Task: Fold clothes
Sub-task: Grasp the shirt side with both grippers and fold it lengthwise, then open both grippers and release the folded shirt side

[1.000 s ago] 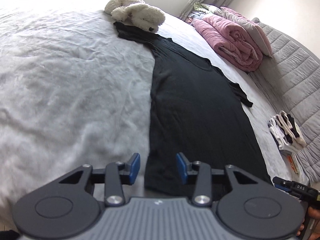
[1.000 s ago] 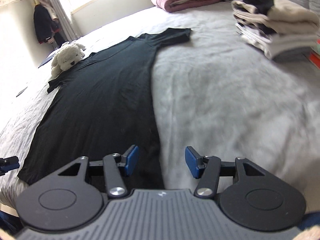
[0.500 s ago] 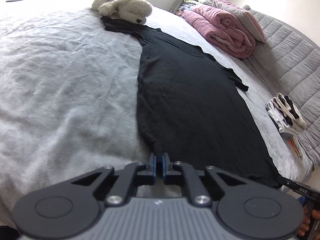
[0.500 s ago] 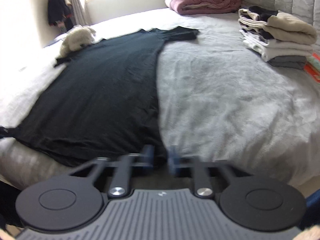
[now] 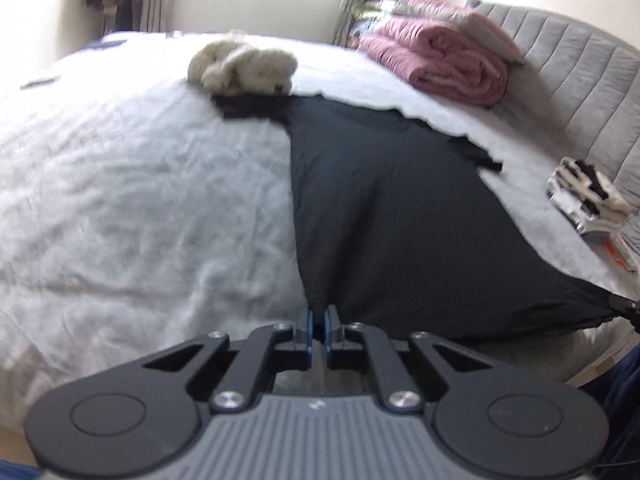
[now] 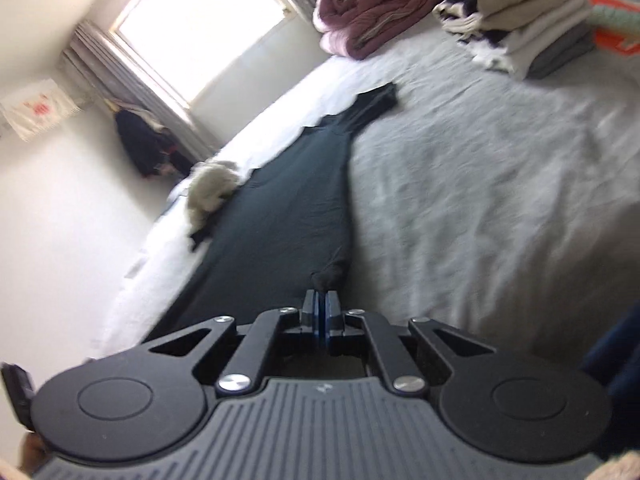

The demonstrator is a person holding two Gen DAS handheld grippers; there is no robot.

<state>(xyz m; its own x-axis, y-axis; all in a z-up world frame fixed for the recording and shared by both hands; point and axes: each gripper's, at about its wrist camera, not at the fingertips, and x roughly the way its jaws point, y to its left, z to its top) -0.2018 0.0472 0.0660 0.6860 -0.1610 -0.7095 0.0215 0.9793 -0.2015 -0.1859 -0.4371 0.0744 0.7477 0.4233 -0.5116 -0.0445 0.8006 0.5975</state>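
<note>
Left gripper (image 5: 316, 326) and right gripper (image 6: 321, 312) each pinch a hem corner of the black cotton T-shirt (image 5: 384, 200), apparently lifted taut off the grey bedspread (image 5: 140, 200); keep both corners level toward the collar.

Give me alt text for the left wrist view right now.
The left gripper is shut on the near hem corner of a black T-shirt, lifting it off a grey bed. A white plush toy lies at the far sleeve, with a folded pink quilt and a stack of folded clothes to the right.
</note>
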